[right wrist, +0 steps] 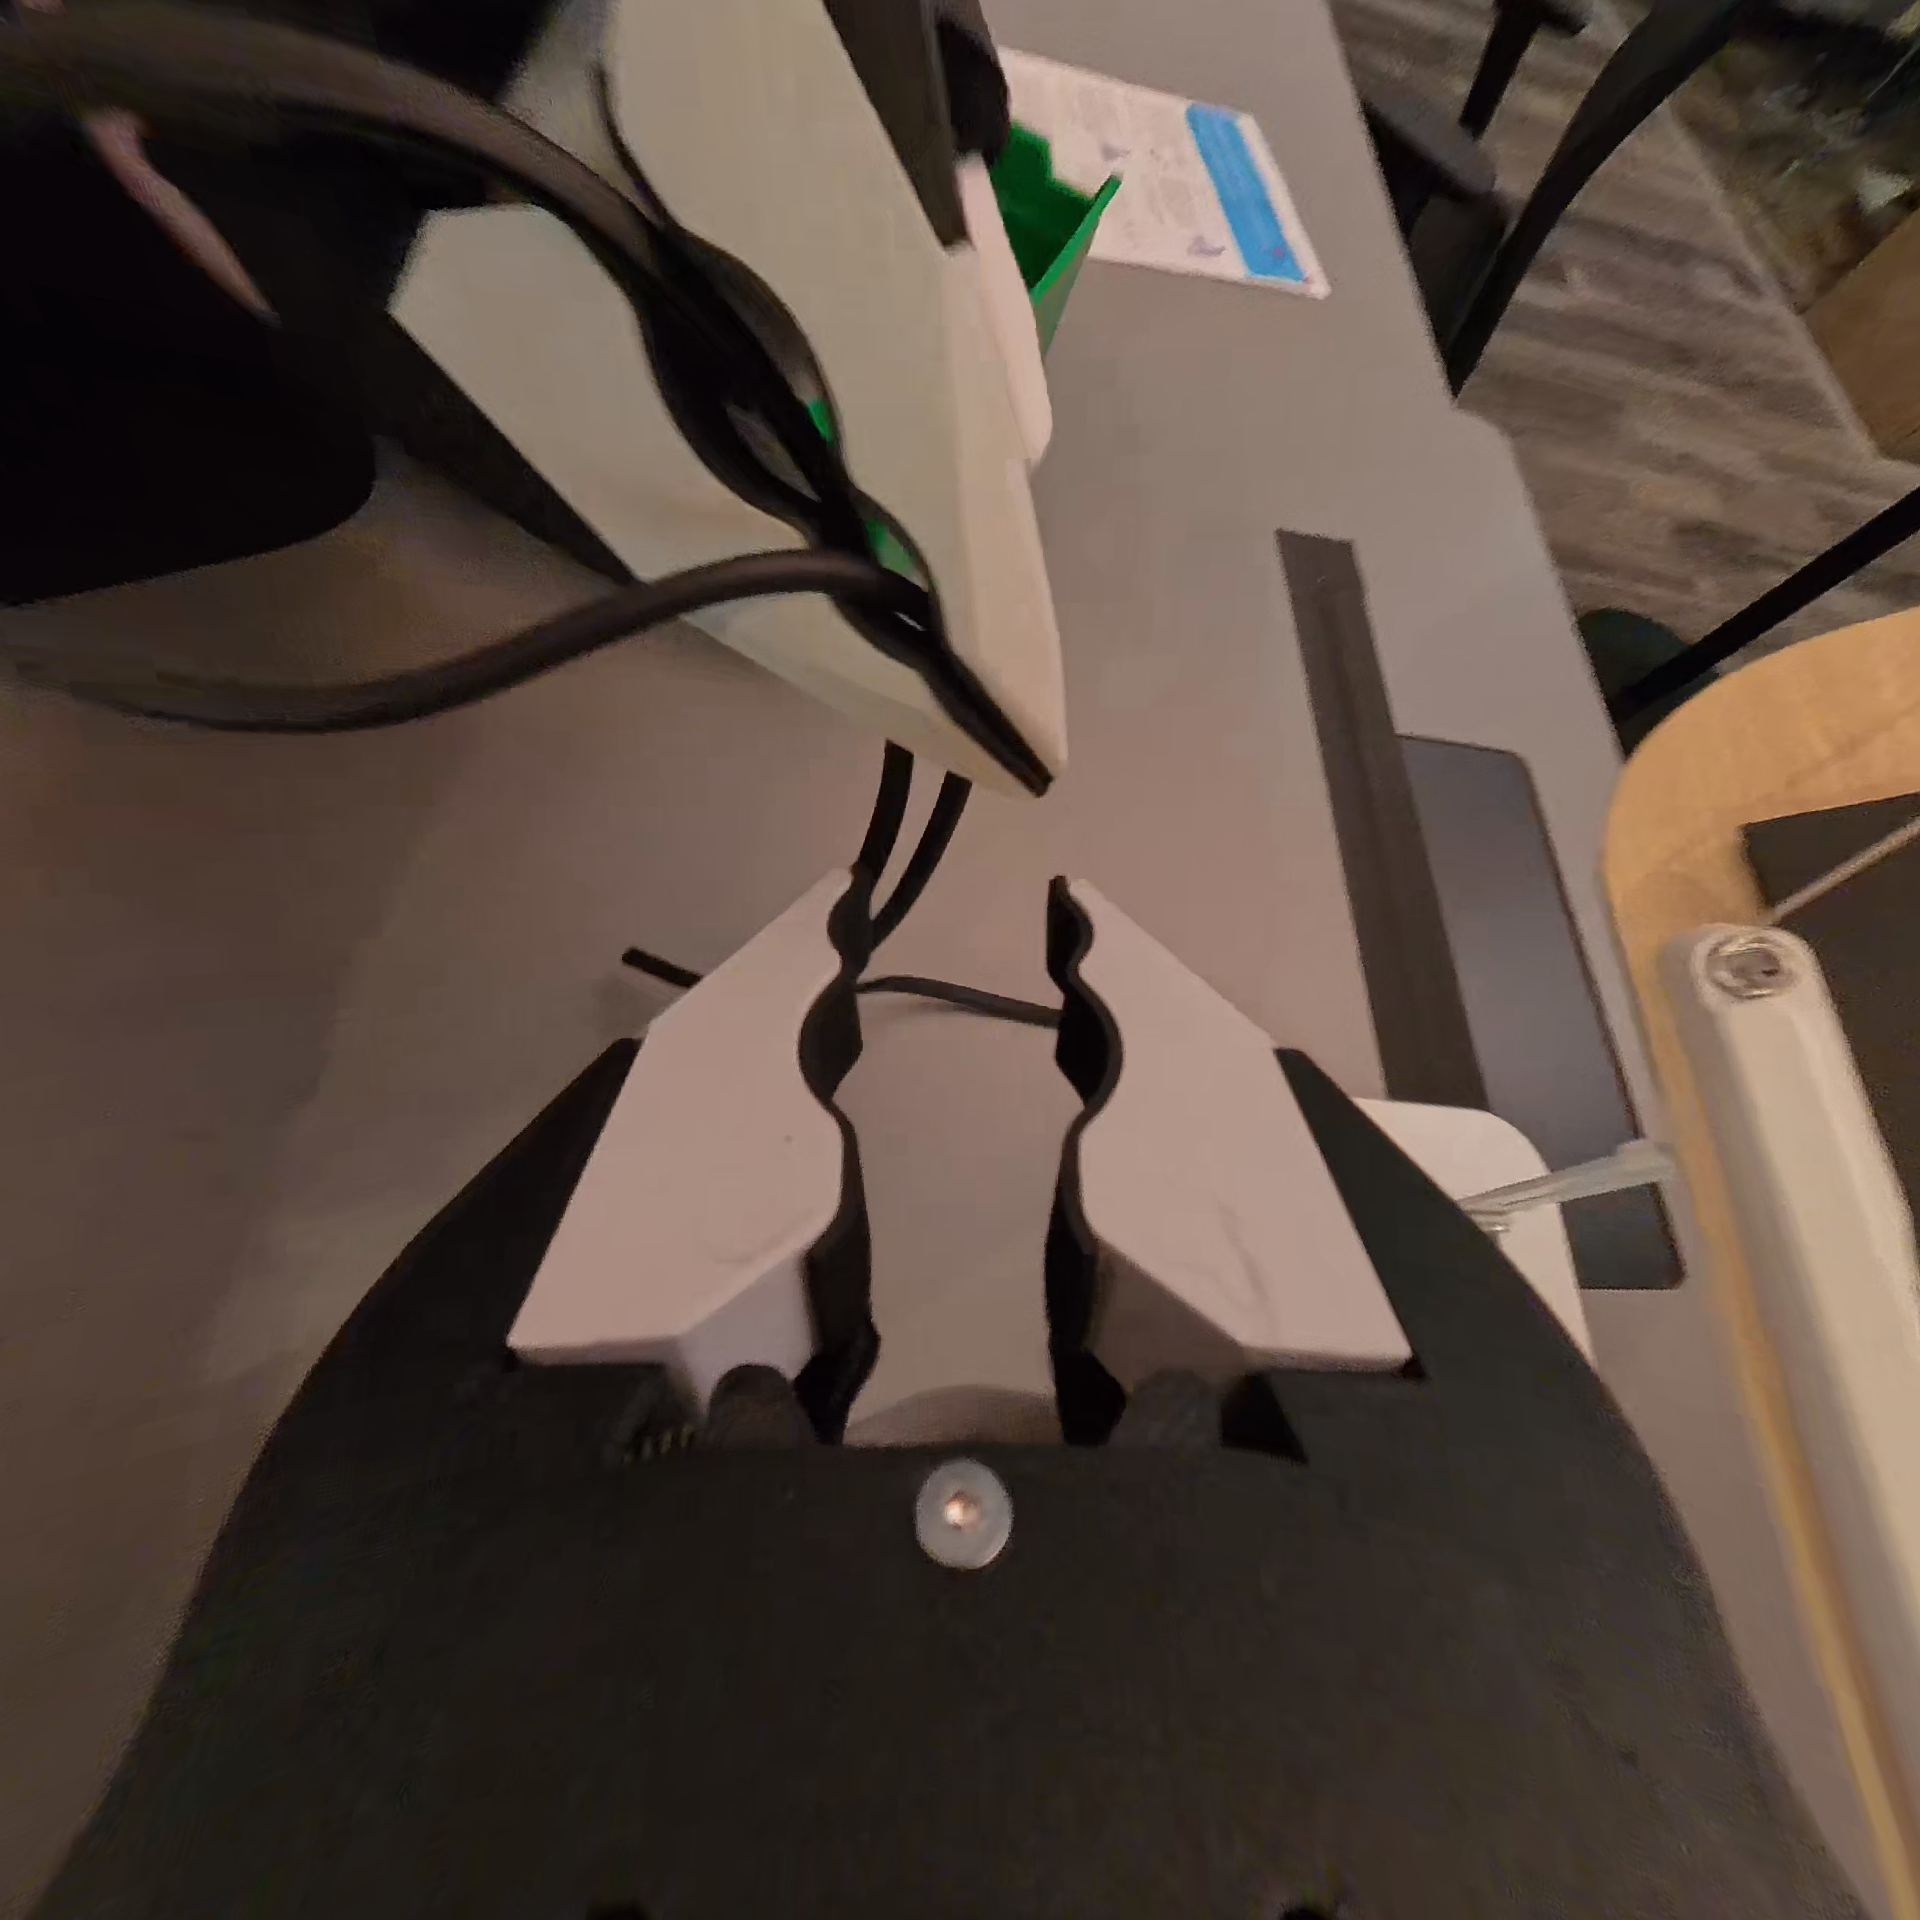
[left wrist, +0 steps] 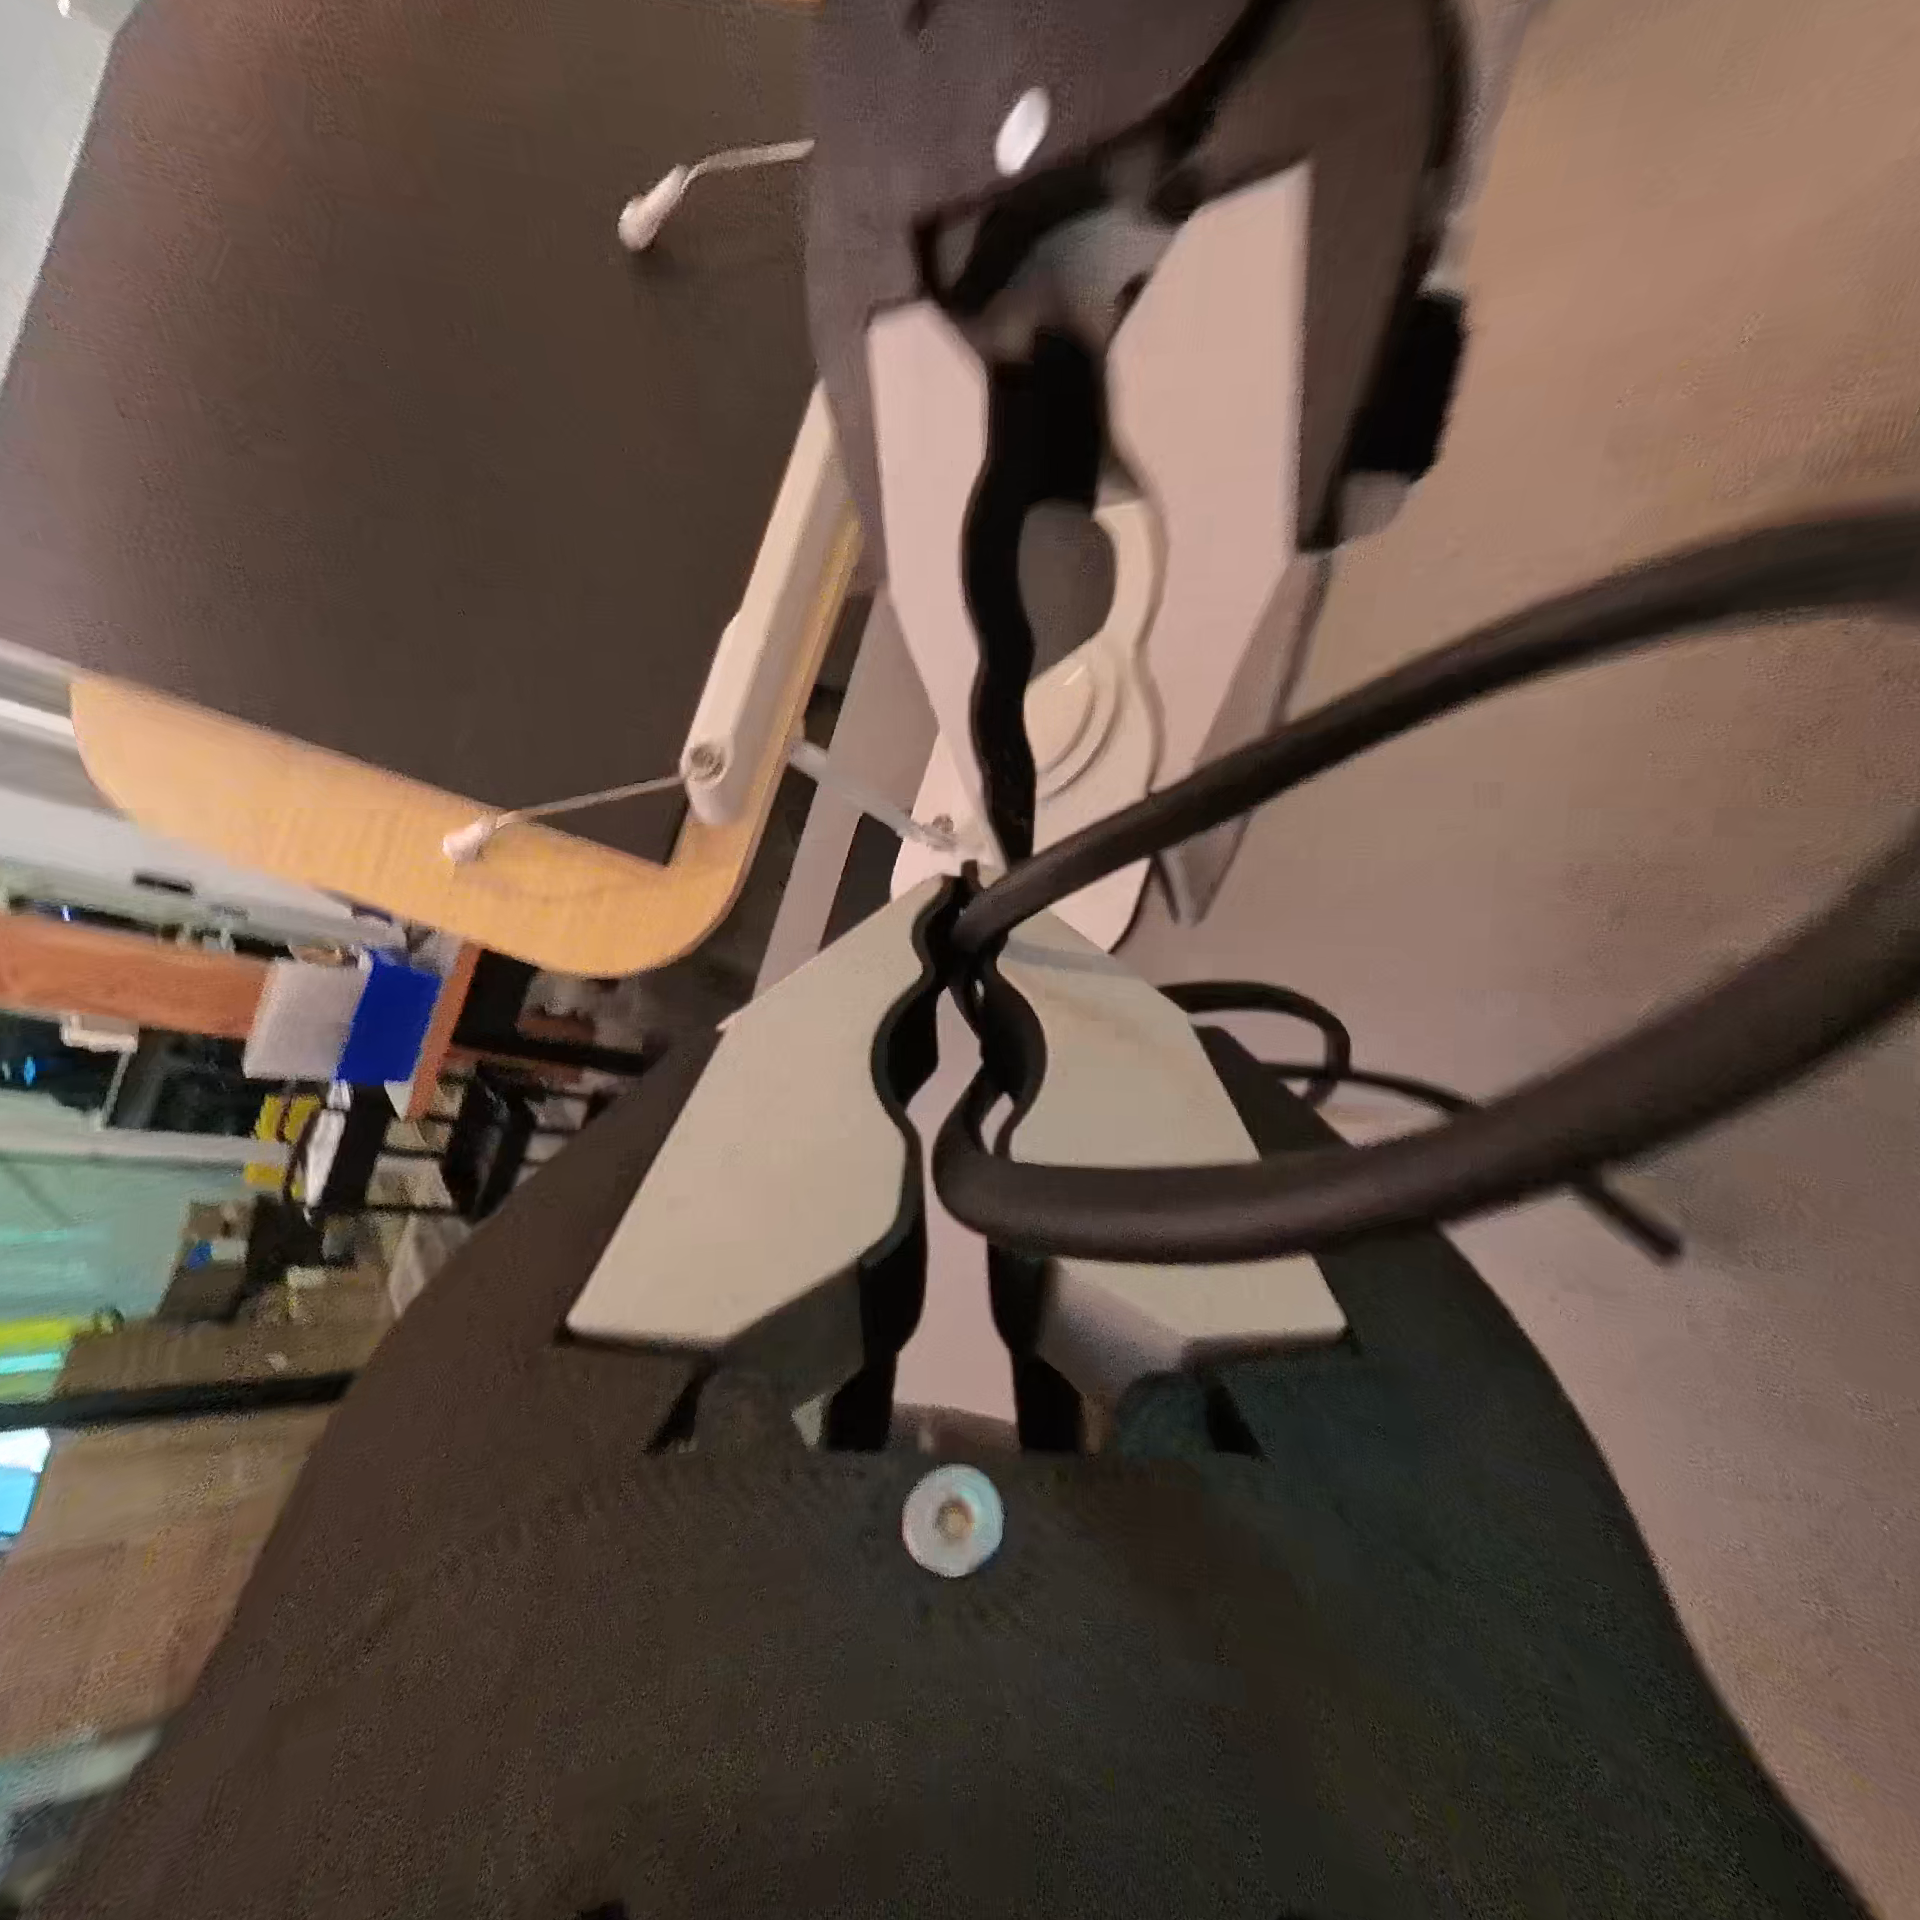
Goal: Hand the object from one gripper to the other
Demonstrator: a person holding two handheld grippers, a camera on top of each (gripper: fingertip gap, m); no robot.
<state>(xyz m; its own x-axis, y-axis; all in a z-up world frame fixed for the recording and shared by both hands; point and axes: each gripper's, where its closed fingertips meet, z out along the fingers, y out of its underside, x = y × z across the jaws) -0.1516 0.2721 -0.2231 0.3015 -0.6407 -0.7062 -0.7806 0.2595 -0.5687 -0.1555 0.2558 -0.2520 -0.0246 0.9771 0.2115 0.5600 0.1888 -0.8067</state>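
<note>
My left gripper (left wrist: 961,914) is shut on a black cable (left wrist: 1455,665), pinching it at the fingertips; the thick cable loops away to the right and back under the right finger. In the right wrist view the left gripper (right wrist: 997,758) points down from above, and two cable strands (right wrist: 914,821) hang below its tip. My right gripper (right wrist: 951,899) is open just beneath it. The strands run beside its left fingertip (right wrist: 831,914), and the right pad stands clear of them. In the left wrist view the right gripper (left wrist: 1070,831) faces mine, tip to tip.
A grey table (right wrist: 1195,520) lies below. On it are a green bin (right wrist: 1049,239), a printed sheet (right wrist: 1195,177), a dark flat device (right wrist: 1507,935) and a white box (right wrist: 1455,1143). A wooden chair back (right wrist: 1766,727) stands at the right. My two grippers' fingertips are within a few centimetres of each other.
</note>
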